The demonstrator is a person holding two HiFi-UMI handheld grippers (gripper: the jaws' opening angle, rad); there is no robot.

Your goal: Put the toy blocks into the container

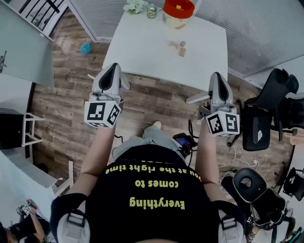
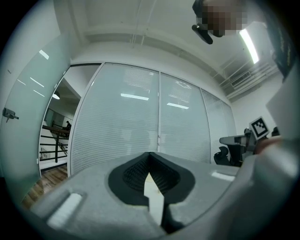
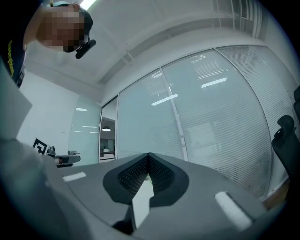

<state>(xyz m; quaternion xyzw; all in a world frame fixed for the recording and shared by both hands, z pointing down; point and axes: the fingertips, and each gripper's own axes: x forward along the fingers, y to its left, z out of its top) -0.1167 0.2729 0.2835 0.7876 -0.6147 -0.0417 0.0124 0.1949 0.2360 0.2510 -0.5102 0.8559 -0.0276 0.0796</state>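
Left gripper has its jaws pressed together at the tips with nothing between them, as its own view shows. Right gripper is the same, jaws together and empty. In the head view both are held out level over the wood floor, short of the table, each with its marker cube nearest the person.

Neither gripper view shows the table or the blocks. Past the jaws each shows only a glass wall with blinds and ceiling lights. The other gripper's cube peeks in at the edge of each, small and partly cut off.

The blocks lie on the table near its far right part, just in front of the container. They are small and wood-coloured, and I cannot tell how many there are. The container has a red top with something yellow in it, and the frame's upper edge cuts it off. Left of it stand a small green jar and a pale green thing too blurred to name. A teal thing lies on the floor left of the table, and a black chair stands at the right.

Yellow print on the person's black shirt, upside down in the head view, reads "Everything comes to" and "at the right time". The right arm covers the start of that second line.
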